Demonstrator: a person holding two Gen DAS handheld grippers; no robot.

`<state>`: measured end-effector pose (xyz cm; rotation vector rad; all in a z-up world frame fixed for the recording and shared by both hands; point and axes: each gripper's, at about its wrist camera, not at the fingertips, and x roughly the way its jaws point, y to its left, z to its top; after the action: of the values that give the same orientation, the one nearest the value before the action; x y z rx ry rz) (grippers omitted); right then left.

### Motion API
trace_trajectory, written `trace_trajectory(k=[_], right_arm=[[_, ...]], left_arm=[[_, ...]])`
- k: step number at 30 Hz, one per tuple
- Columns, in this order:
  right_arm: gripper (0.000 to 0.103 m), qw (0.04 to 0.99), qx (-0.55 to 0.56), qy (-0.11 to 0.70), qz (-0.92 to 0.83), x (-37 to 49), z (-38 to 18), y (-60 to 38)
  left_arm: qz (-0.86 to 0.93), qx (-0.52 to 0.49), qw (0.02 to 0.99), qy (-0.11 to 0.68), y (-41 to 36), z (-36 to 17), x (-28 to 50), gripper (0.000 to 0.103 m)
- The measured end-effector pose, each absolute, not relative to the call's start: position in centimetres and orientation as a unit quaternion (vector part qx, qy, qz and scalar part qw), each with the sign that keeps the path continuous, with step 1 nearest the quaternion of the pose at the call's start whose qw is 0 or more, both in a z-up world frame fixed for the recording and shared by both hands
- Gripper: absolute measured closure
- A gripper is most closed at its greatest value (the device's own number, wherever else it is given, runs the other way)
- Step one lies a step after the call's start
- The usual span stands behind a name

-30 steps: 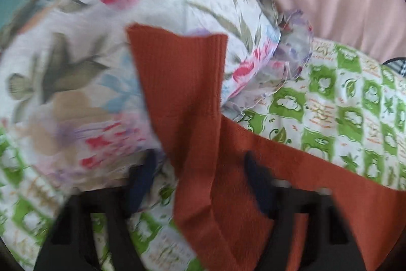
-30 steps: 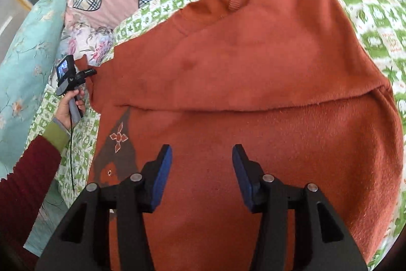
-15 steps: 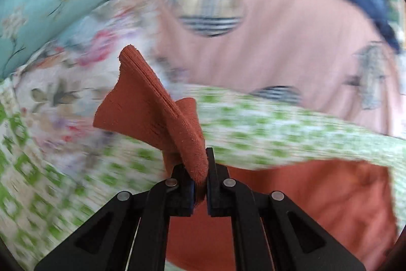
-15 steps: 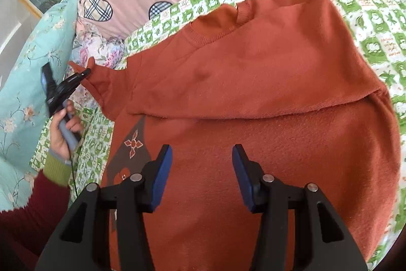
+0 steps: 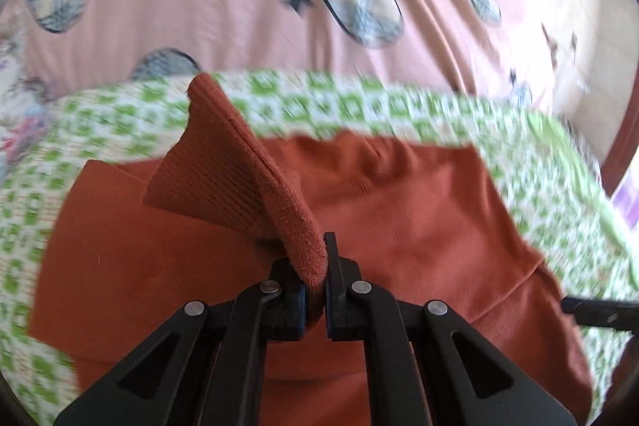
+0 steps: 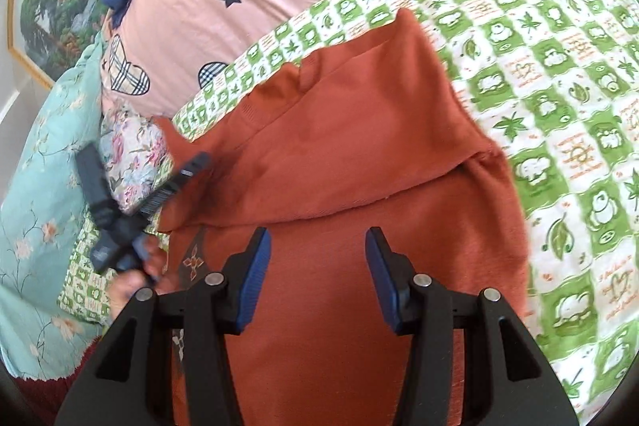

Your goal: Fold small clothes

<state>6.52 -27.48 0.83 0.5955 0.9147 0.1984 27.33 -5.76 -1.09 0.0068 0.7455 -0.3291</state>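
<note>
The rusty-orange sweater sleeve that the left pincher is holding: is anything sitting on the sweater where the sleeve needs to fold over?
Nothing visible. The left gripper is shut on the ribbed rust-orange sleeve cuff, and the flat body of the rust-orange knit sweater lies bare on the green-and-white checked bedspread. The right gripper hovers open above the sweater's near part.

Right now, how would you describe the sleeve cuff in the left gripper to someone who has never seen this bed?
On the green checked blanket lies a rust-orange sweater. The left gripper is shut on its sleeve cuff, which stands up over the flat body. Only the cuff is ribbed; the rest is smooth.
</note>
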Motion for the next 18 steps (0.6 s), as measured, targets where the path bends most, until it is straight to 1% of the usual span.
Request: trace_trajectory(k=[3,5,6,7,8,9,10,12,14,18], right_arm=[[0.051,0.849,0.283,0.438,0.09,7.0,0.6,-27.7],[0.039,0.848,0.283,0.441,0.086,7.5,0.5,-27.6],[0.037,0.848,0.284,0.44,0.086,7.7,0.4,-27.4],[0.037,0.848,0.285,0.438,0.09,8.1,0.4,-27.2],[0.037,0.847,0.285,0.439,0.096,8.6,0.3,-26.8],[0.037,0.846,0.284,0.44,0.101,9.1,0.2,-26.4],[0.037,0.845,0.281,0.441,0.109,9.9,0.1,-25.8],[0.037,0.846,0.272,0.442,0.123,11.2,0.2,-24.4],[0.037,0.848,0.254,0.444,0.139,12.9,0.4,-22.6],[0.037,0.856,0.213,0.438,0.176,16.5,1.0,-19.0]], left_arm=[[-0.161,0.011,0.901,0.403,-7.5,-4.3,28.2,0.095],[-0.158,0.015,0.895,0.417,-7.6,-5.4,28.3,0.092],[-0.166,0.012,0.891,0.423,-7.5,-5.5,28.0,0.082],[-0.171,0.011,0.89,0.423,-7.2,-5.4,27.6,0.068],[-0.172,0.013,0.89,0.421,-7.0,-5.2,26.8,0.059],[-0.169,0.017,0.894,0.415,-6.5,-4.9,26.0,0.044],[-0.164,0.023,0.899,0.405,-6.1,-4.5,25.0,0.036],[-0.16,0.031,0.903,0.398,-4.8,-4.0,23.1,0.033],[-0.151,0.038,0.905,0.396,-3.3,-3.7,21.8,0.033],[-0.087,0.032,0.918,0.386,1.8,-3.1,20.1,0.03]])
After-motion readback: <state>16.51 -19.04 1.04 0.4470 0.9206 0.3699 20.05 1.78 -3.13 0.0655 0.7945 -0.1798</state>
